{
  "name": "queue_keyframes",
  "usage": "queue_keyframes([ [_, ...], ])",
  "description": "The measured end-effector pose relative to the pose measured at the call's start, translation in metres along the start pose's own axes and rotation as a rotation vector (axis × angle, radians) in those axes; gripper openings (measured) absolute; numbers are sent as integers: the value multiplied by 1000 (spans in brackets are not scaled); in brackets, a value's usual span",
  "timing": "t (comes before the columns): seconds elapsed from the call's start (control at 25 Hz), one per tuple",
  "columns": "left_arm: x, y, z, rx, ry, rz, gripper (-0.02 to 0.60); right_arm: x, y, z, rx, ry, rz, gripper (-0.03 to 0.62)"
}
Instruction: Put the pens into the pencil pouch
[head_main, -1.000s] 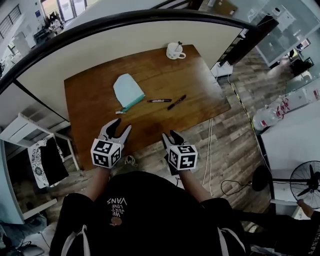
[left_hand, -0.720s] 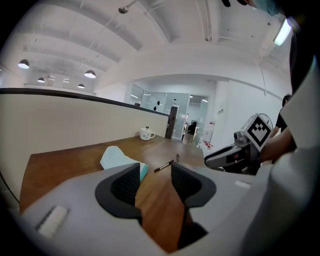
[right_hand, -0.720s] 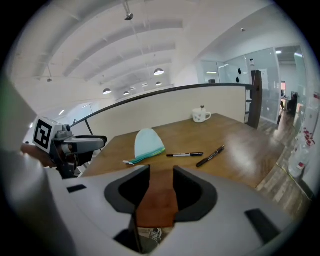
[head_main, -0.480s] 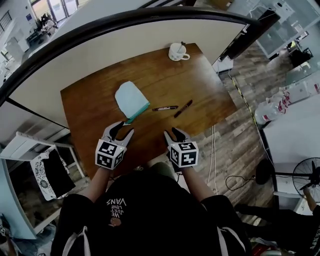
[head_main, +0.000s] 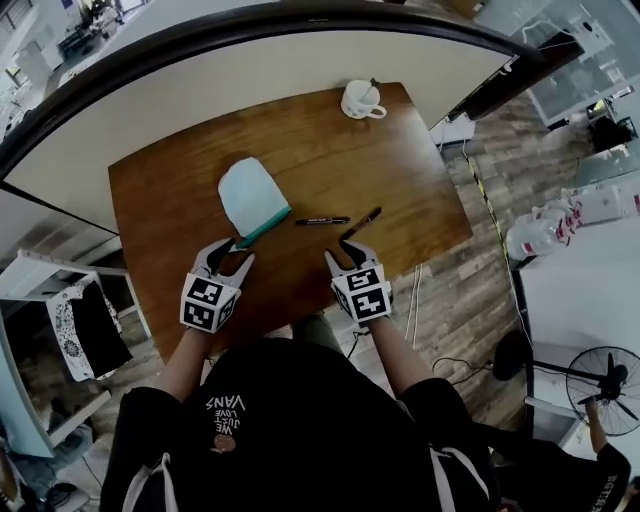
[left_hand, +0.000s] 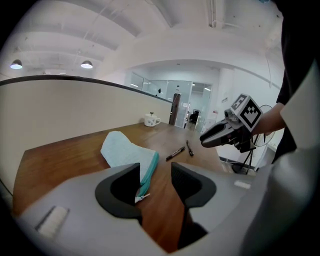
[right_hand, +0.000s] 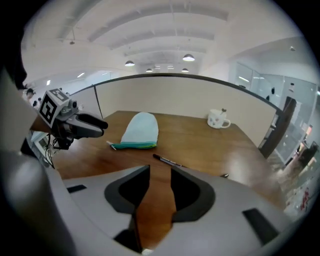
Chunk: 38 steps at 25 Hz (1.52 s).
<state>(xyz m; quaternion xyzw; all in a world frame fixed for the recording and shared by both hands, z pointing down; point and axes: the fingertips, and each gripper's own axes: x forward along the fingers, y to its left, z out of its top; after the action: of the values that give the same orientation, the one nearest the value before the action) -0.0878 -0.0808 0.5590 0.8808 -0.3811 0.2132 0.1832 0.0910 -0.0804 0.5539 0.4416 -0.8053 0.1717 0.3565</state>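
A light blue pencil pouch (head_main: 250, 195) with a teal zipper edge lies flat on the brown table (head_main: 320, 150). Two dark pens lie to its right, one (head_main: 322, 220) level and one (head_main: 361, 222) slanted. My left gripper (head_main: 230, 256) is open just short of the pouch's zipper end, with nothing between its jaws. My right gripper (head_main: 344, 254) is open just short of the pens and holds nothing. In the left gripper view the pouch (left_hand: 127, 152) and its zipper pull lie right ahead of the jaws. In the right gripper view the nearer pen (right_hand: 169, 161) lies just beyond the jaws.
A white mug (head_main: 360, 99) stands at the table's far right corner. A curved partition wall (head_main: 250, 60) runs behind the table. Wooden floor with cables (head_main: 415, 300) lies to the right, and a chair (head_main: 85, 325) stands at the left.
Both grippers have moved forward over the table's near edge, the left toward the pouch's zipper end and the right toward the pens. The pouch and pens have not moved.
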Motion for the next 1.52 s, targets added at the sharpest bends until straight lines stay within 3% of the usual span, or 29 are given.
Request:
queue_keyframes([
  [0.36, 23, 7, -11, -123, 46, 147, 181, 47, -60, -7, -258, 151, 118, 114],
  [0.52, 35, 3, -14, -144, 60, 170, 181, 66, -74, -10, -425, 193, 163, 114],
  [0.72, 45, 8, -12, -124, 66, 192, 181, 85, -71, -16, -533, 235, 290, 114],
  [0.84, 51, 11, -17, -87, 92, 197, 181, 91, -66, -21, -591, 259, 374, 114],
  [1.0, 65, 7, -21, 19, 133, 167, 181, 91, -63, -34, -686, 313, 438, 114],
  [1.16, 72, 12, -26, 125, 183, 139, 181, 92, -56, -38, -682, 330, 472, 103],
  [1.32, 78, 18, -30, 175, 219, 114, 181, 92, -52, -40, -664, 324, 474, 73],
  [1.52, 86, 15, -41, 328, 304, 45, 181, 89, -53, -35, -652, 289, 402, 71],
])
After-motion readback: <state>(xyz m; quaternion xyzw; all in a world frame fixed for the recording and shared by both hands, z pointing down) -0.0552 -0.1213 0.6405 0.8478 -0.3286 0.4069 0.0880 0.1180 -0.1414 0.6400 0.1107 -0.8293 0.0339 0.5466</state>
